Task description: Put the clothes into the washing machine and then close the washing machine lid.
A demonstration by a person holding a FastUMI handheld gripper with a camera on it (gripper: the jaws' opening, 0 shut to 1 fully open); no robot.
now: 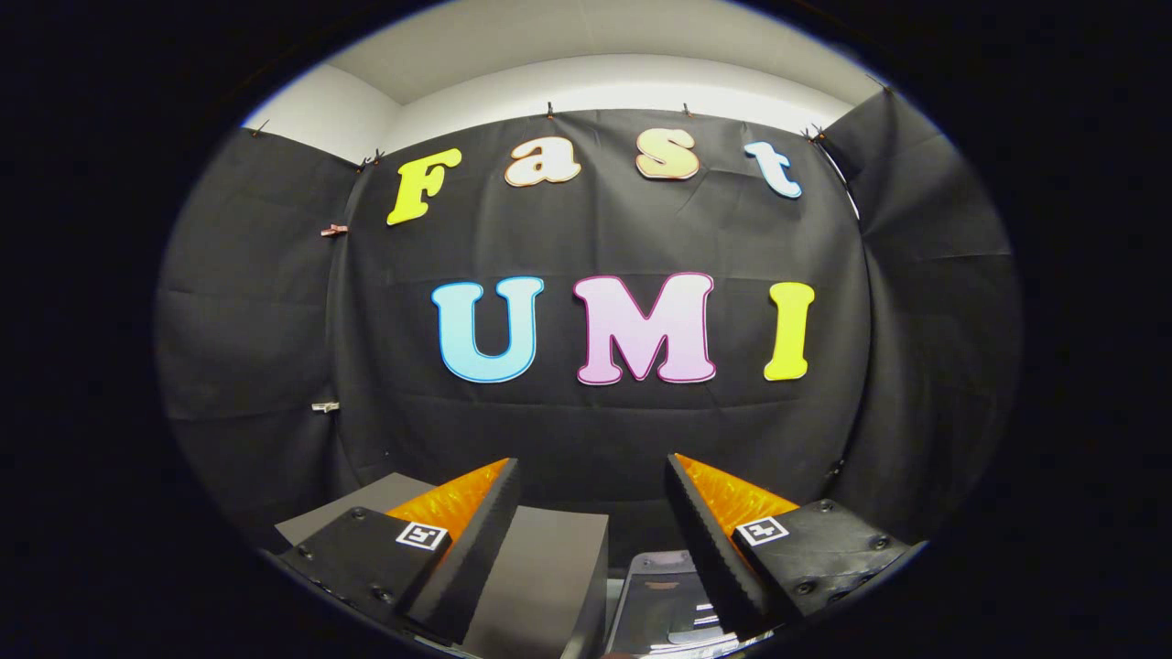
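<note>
Black cloth wall (595,421) of the booth hangs straight ahead of me, with a pale ceiling above it. I have the gripper (593,485) held high and level; its jaws stand apart, released, with nothing between them.

Below the fingers I can make out a dark grey box-shaped block (540,572) with a flat top, just under and beyond the left finger. Beside it, between the fingers and low down, sits a glossy panel with a rounded corner (664,599). My guess is that this belongs to the washing machine, lid or control face, but I cannot tell which, nor whether the lid is up or down.

Clothes: I can't place them from this vantage.

Judgement on progress: nothing gripped, jaws idle, camera aimed over the appliance. Either I'm at the very start or at the end; I cannot settle which. Next I'd tilt down to check drum and lid.
</note>
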